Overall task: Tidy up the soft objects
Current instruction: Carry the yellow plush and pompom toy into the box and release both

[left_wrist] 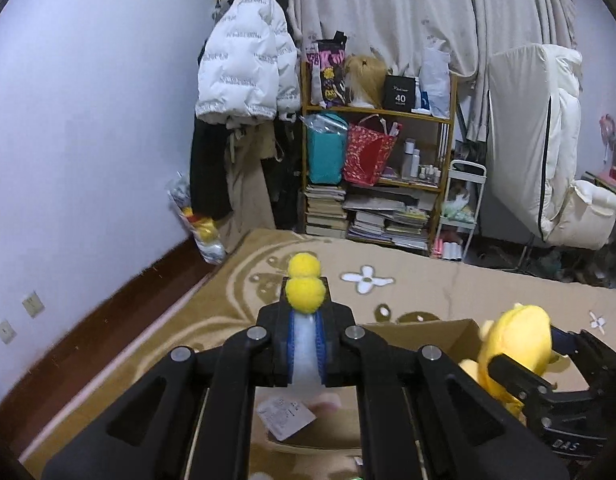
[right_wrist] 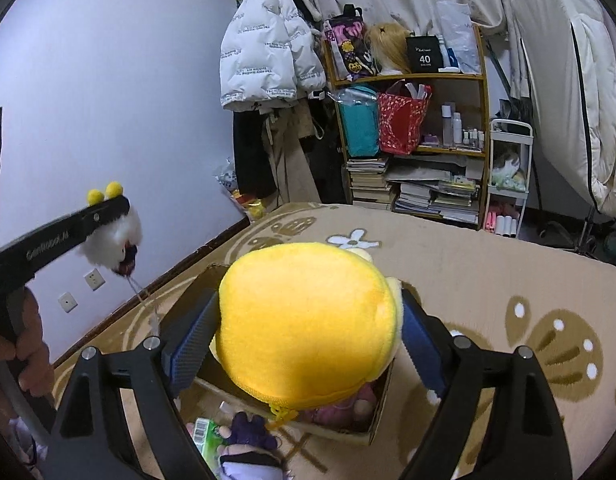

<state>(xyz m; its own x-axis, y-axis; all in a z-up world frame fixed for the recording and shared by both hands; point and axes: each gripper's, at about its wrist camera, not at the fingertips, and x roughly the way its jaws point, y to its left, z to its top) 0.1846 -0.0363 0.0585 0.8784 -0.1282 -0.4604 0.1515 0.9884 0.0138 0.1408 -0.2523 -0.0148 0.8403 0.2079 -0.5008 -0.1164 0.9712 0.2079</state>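
The big yellow plush toy (right_wrist: pixel 308 320) sat between the jaws of the right gripper (right_wrist: pixel 308 344), filling the gap from one blue pad (right_wrist: pixel 190 344) to the other; the jaws stood wide, and though the toy bulged against both pads, I could not tell for sure whether they pressed it or merely flanked it. Its rounded bulk lay crosswise to the fingers, with the zip end hanging nearest the camera. Straight below and just beyond the jaws was the open cardboard box (right_wrist: pixel 372 420), already holding something pink, so the toy hung over the box mouth and the coming move looked to be a plain drop or lowering.

Off to the right gripper's left, and higher, the left gripper (left_wrist: pixel 306 320) was clamped together on a small white fluffy toy (right_wrist: pixel 116 236) with two yellow pompoms (left_wrist: pixel 304 280) poking past its fingertips, the toy's length running along the fingers. In the left wrist view the box (left_wrist: pixel 428 332) lay below and right of those jaws, so the right hand seemed nearer to it. A purple doll (right_wrist: pixel 248 440) lay on the patterned carpet (right_wrist: pixel 488 264) beside the box
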